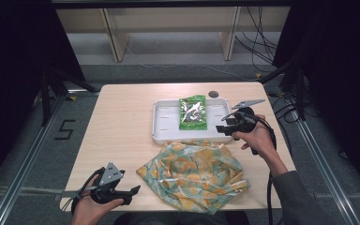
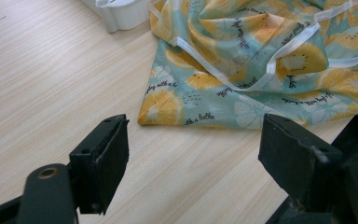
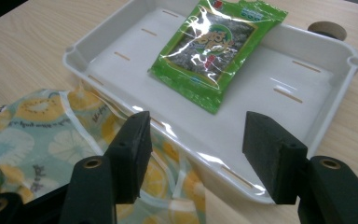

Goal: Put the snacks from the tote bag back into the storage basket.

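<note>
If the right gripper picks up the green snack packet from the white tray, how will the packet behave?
The green snack packet looks thin and flat, so it is probably light and may bend when lifted by one edge. Its film shines with glare, so it could slip between the pads. Lying flat in the white tray, it should not roll.

The pale wooden table top (image 1: pixel 122 122) lies bare across its whole left half, so a gripper can travel freely there from the near edge to the far edge. The shallow white plastic tray (image 1: pixel 161 133) blocks the far middle, its raised rim standing as a low wall; inside it, bare floor lies to the left and right of the flat green foil snack packet (image 1: pixel 192 112). Just in front of the tray, touching its near rim, the crumpled teal cloth bag with an orange-slice print (image 1: pixel 192 173) fills the near middle. A narrow bare strip runs along the right edge.
</note>
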{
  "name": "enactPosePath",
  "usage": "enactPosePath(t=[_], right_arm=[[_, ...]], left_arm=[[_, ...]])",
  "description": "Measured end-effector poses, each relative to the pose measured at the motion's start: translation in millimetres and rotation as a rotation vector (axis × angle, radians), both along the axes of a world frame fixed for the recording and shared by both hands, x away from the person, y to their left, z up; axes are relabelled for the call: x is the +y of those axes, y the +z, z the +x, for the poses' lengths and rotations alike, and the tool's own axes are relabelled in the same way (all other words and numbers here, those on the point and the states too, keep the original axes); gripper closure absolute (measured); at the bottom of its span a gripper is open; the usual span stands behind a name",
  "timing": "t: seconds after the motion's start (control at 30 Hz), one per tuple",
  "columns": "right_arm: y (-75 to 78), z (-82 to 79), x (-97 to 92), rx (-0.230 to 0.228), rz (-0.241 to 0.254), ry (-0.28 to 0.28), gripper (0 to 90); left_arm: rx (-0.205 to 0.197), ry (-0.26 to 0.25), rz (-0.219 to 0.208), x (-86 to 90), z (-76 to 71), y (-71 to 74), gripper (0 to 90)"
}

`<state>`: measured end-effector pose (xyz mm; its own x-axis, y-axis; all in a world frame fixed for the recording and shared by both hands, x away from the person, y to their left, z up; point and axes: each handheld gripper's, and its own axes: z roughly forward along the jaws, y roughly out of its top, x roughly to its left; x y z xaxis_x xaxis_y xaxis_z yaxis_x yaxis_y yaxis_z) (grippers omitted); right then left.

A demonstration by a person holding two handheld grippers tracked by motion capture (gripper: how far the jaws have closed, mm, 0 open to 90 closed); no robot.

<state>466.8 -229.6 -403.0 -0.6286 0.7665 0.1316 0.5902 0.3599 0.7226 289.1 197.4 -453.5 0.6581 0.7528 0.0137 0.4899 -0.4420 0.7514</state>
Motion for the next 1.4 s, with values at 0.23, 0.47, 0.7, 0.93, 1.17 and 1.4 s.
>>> enactPosePath(t=[0.23,0.47,0.7,0.93,1.17,1.4], right_arm=[[-2.4,-16.4,-10.3,-0.007,0.035,-0.020,42.4],[-4.4,-31.3,-23.9,0.011,0.019,-0.017,41.9],[-11.1,-49.7,-39.8,-0.015,0.018,-0.063,41.5],[-15.3,-63.3,-51.1,-0.037,-0.043,-0.061,40.9],[-22.6,-77.2,-59.5,-0.039,-0.059,-0.073,40.7],[-27.5,-85.1,-61.8,-0.024,-0.077,-0.066,40.3]], left_arm=[[0.002,-0.003,0.009,0.7,0.3,0.3,23.5],[-0.001,0.000,0.001,0.4,0.1,0.4,23.5],[-0.005,0.003,0.001,-0.1,-0.2,0.2,23.6],[-0.007,0.004,-0.002,-0.3,-0.4,-0.1,23.5],[0.001,-0.002,0.012,0.5,0.1,0.4,23.5],[0.000,-0.001,0.012,0.8,0.3,0.4,23.5]])
